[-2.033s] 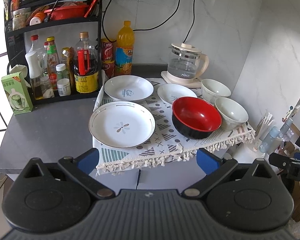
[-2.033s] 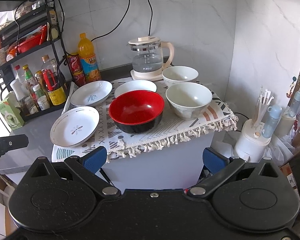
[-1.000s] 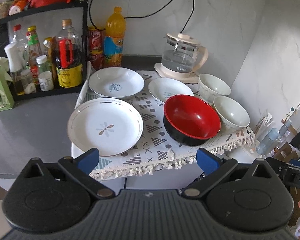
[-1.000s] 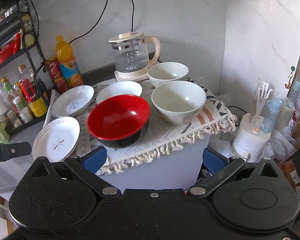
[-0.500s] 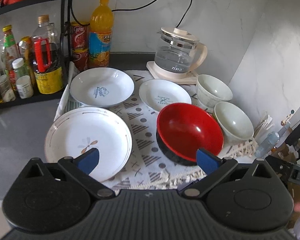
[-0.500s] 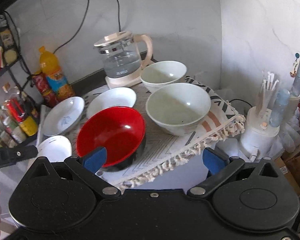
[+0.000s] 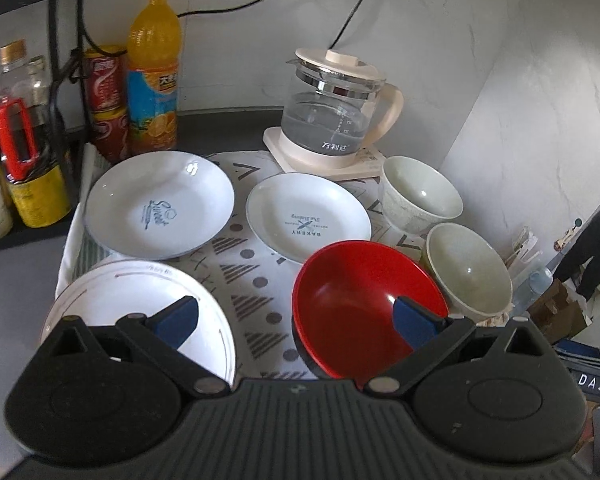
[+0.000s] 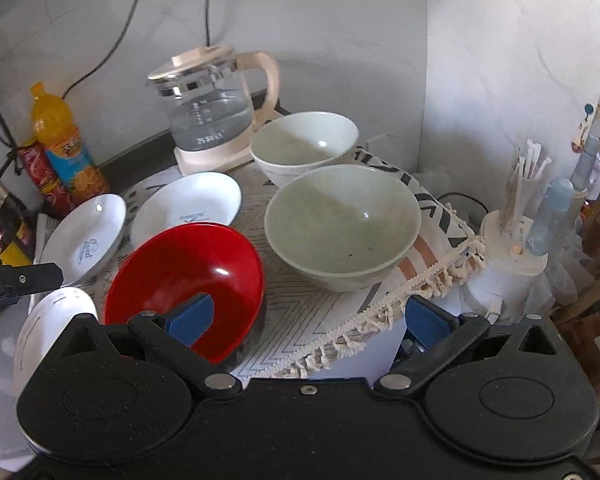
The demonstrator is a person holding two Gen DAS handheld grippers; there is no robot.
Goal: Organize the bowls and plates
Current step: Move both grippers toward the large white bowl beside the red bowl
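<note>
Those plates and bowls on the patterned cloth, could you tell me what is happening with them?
A person holds a gripper in each hand above the cloth; nothing is picked up yet. The left gripper is open over the gap between the near plate and the red bowl. The right gripper is open, in front of the near pale bowl. Two more plates and another pale bowl sit unstacked.

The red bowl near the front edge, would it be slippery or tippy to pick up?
Probably slippery: the red bowl has a glossy inside with bright highlights. Its steep, rounded wall may let it rock if pushed at the rim. It looks like lacquered plastic, so likely light and less fragile than the pale bowl beside it.
</note>
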